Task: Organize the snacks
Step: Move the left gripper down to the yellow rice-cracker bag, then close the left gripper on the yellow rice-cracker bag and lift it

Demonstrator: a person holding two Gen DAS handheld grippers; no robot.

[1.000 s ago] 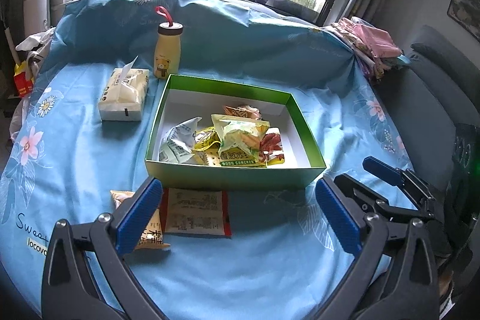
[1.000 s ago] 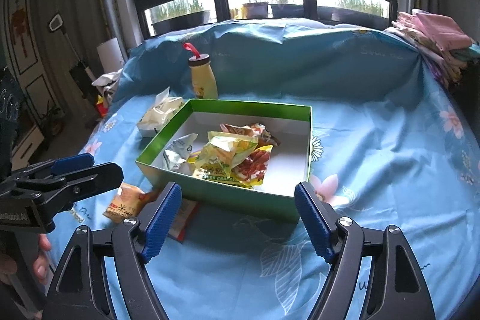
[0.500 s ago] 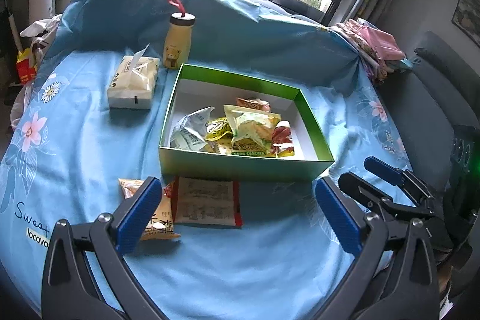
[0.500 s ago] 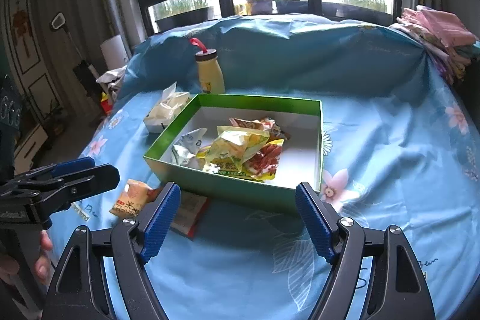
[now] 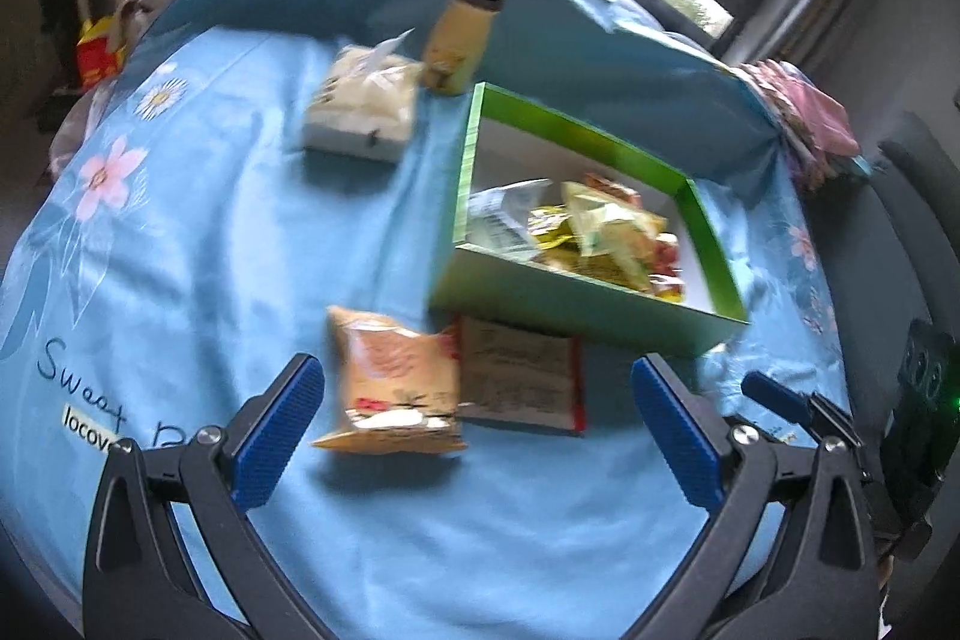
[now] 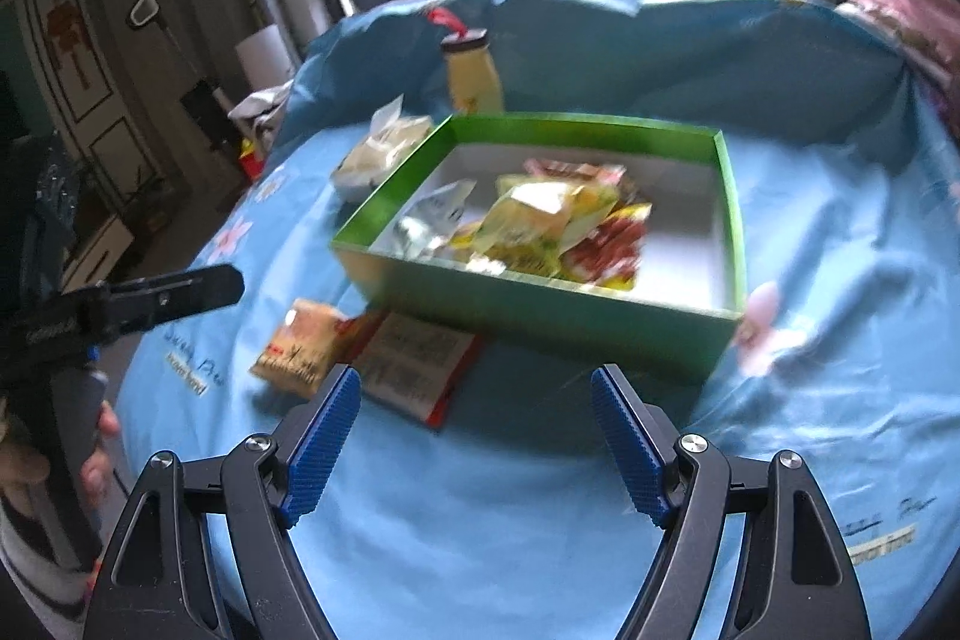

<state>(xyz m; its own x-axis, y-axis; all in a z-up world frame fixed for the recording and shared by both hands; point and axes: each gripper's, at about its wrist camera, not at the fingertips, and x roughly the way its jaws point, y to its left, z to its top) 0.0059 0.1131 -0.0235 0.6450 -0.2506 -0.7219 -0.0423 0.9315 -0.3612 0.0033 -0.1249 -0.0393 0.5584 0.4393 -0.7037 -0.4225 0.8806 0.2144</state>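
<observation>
Both the left tongs (image 5: 477, 424) and the right tongs (image 6: 477, 442) gape wide, holding nothing. The orange snack packet (image 5: 393, 385) lies flat just ahead of the left tongs, touching the red-edged packet (image 5: 519, 379) beside the green box (image 5: 576, 307). Judged best: straddle only the orange packet, pinch one edge, then lift clear.

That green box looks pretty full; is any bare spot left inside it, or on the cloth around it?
Inside the green cardboard box, the white floor along the right wall is bare; wrappers crowd its left and middle. The blue floral cloth right of the box is free. The front-left is crowded by an orange packet and a red-edged flat packet.
</observation>
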